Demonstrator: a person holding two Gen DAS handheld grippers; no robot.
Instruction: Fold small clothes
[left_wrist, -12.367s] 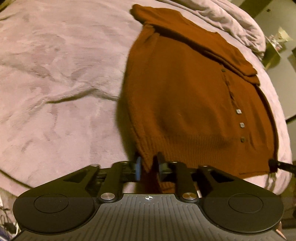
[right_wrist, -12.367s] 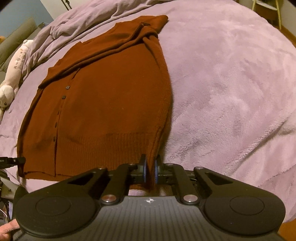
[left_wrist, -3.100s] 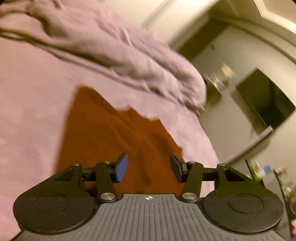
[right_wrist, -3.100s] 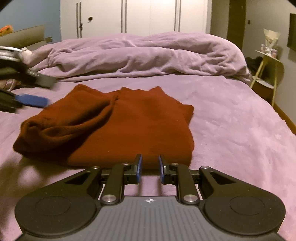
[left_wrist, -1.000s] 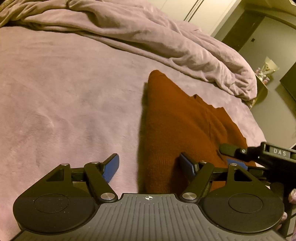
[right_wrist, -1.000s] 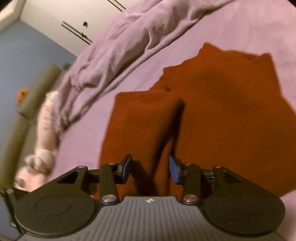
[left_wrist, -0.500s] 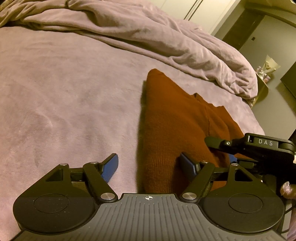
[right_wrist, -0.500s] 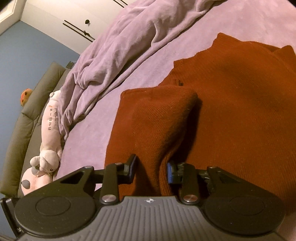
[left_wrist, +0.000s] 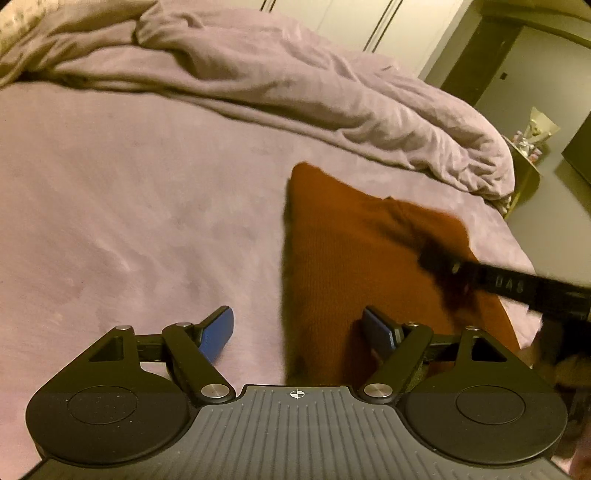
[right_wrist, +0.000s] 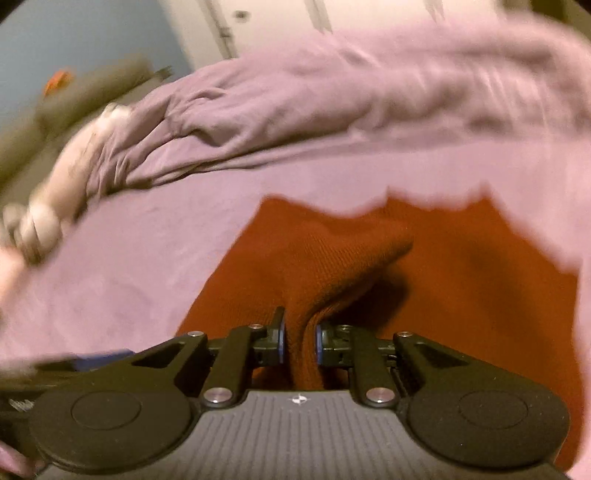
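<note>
Bed (left_wrist: 129, 221): sweater (left_wrist: 351, 258) lies partly folded, right of centre. Right gripper (right_wrist: 298, 341), half a second ago spread around a ridge, now pinches it; next fold likely starting. Left gripper (left_wrist: 297, 328) stays wide open, holding nothing, straddling the sweater's edge.

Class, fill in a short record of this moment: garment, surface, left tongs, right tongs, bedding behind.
garment: rust-brown knit sweater, partly folded, lying on the bed
surface: mauve plush bed cover
left tongs: left tongs open, straddling the sweater's near left edge
right tongs: right tongs shut on a raised fold of the sweater
bedding behind: crumpled duvet heaped along the far side
view quality: right wrist view blurred
</note>
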